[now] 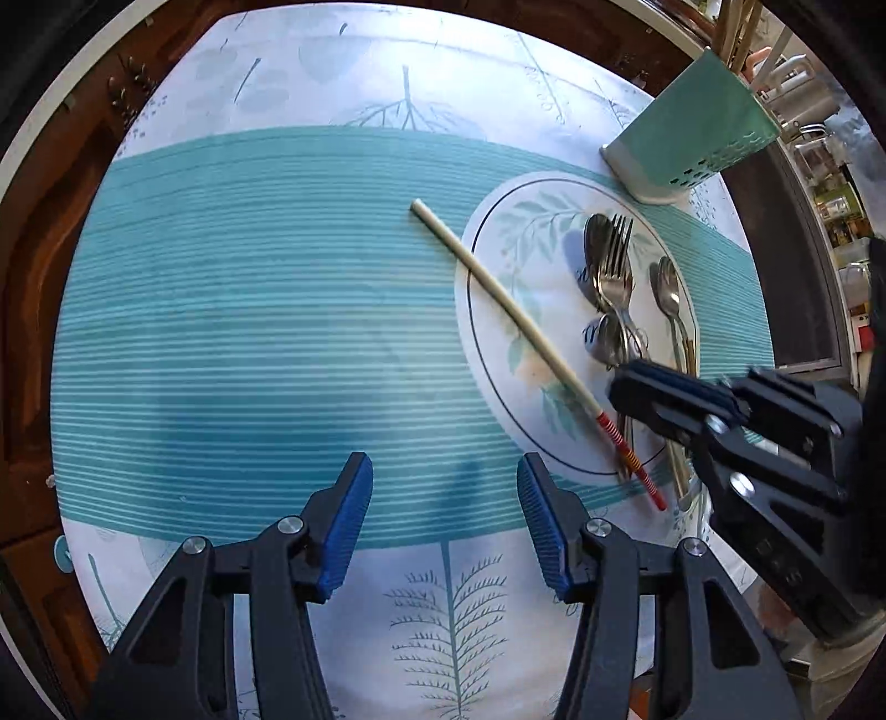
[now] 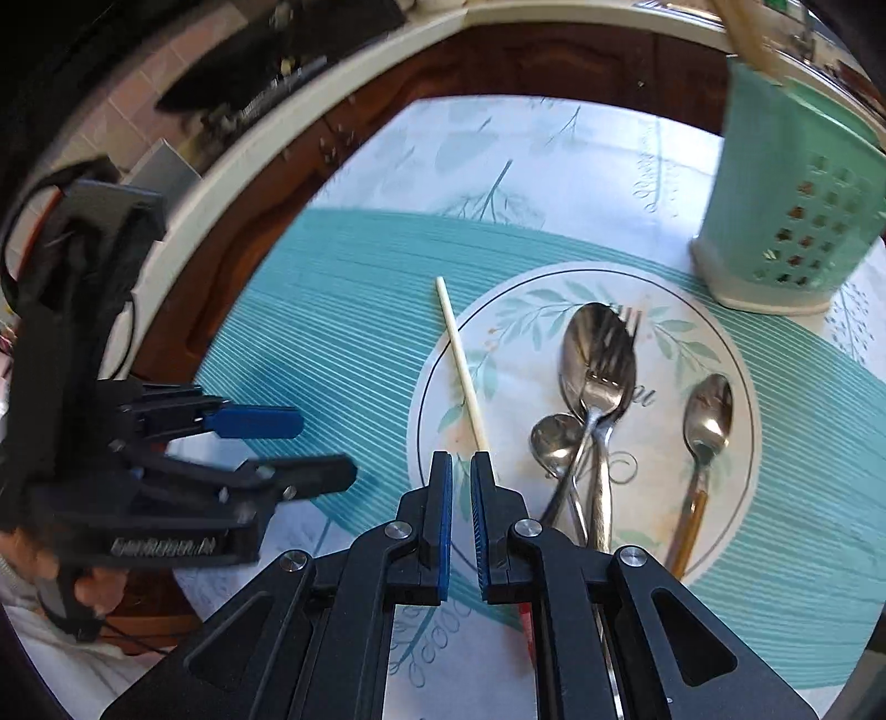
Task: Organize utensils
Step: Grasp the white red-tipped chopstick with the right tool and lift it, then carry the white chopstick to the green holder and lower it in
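Note:
A white leaf-print plate (image 1: 498,288) (image 2: 681,310) holds a large spoon (image 2: 581,343), a fork (image 2: 603,382), a small spoon (image 2: 554,437) and a gold-handled spoon (image 2: 706,421). A cream chopstick (image 1: 498,288) (image 2: 462,365) with a red end lies across the plate's left rim. A mint utensil holder (image 1: 698,138) (image 2: 786,194) stands behind the plate. My left gripper (image 1: 443,498) is open and empty over the teal mat, left of the plate. My right gripper (image 2: 461,459) is nearly shut, a narrow gap showing, just above the chopstick; whether it touches is unclear.
A teal striped placemat (image 1: 249,304) lies on a leaf-print tablecloth (image 1: 454,620). Chopsticks stick out of the holder (image 2: 747,39). Dark wooden cabinets (image 1: 33,277) run beyond the table's left edge. My left gripper shows in the right wrist view (image 2: 288,448).

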Action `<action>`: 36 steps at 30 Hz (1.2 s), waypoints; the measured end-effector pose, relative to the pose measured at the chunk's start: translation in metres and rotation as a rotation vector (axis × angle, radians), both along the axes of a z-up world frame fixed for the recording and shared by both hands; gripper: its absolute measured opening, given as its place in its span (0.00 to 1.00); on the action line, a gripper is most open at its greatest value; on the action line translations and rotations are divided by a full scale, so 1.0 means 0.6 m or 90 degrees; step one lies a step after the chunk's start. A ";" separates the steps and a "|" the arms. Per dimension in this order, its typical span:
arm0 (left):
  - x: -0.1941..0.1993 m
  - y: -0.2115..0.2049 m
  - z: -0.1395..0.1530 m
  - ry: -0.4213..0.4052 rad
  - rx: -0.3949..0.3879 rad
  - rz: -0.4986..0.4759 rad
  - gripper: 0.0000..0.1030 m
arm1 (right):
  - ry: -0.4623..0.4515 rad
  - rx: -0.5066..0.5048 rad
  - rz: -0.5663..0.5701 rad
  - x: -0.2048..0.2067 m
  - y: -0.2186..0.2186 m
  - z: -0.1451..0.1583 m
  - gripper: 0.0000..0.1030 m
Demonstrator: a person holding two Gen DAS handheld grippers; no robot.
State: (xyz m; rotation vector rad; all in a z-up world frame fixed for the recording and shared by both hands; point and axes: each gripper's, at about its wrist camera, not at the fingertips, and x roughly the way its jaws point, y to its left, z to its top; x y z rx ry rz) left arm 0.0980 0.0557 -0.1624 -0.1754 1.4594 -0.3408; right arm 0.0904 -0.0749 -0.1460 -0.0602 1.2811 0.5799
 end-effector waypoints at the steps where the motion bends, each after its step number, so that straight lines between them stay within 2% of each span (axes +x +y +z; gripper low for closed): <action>1: 0.000 0.005 -0.006 0.003 -0.003 0.001 0.51 | 0.005 -0.016 0.006 0.016 0.007 -0.005 0.07; 8: -0.009 0.032 -0.010 0.023 -0.030 0.005 0.51 | 0.029 -0.122 0.051 0.074 0.068 -0.047 0.07; 12: -0.005 0.052 -0.009 0.030 -0.046 0.009 0.51 | 0.035 -0.165 0.077 0.089 0.091 -0.062 0.14; 15: 0.001 0.072 -0.006 0.032 -0.055 0.009 0.51 | 0.034 -0.203 0.102 0.093 0.113 -0.069 0.14; 16: 0.003 0.075 -0.005 0.032 -0.057 0.008 0.51 | 0.040 -0.206 0.100 0.096 0.116 -0.070 0.14; 17: 0.005 0.079 -0.003 0.031 -0.058 0.007 0.51 | 0.042 -0.215 0.093 0.098 0.118 -0.070 0.07; 18: 0.007 0.083 0.000 0.030 -0.060 0.004 0.51 | 0.049 -0.218 0.085 0.104 0.120 -0.072 0.05; 22: 0.018 0.084 0.017 0.017 -0.061 -0.013 0.51 | 0.060 -0.188 0.056 0.107 0.120 -0.068 0.05; 25: 0.024 0.087 0.031 0.003 -0.061 -0.028 0.51 | 0.029 -0.157 0.032 0.094 0.116 -0.036 0.05; 31: 0.028 0.076 0.076 -0.037 -0.066 -0.060 0.51 | -0.087 -0.060 -0.037 0.036 0.092 0.082 0.05; 36: 0.034 0.046 0.127 -0.083 -0.074 -0.086 0.51 | -0.197 0.001 -0.124 -0.008 0.011 0.186 0.05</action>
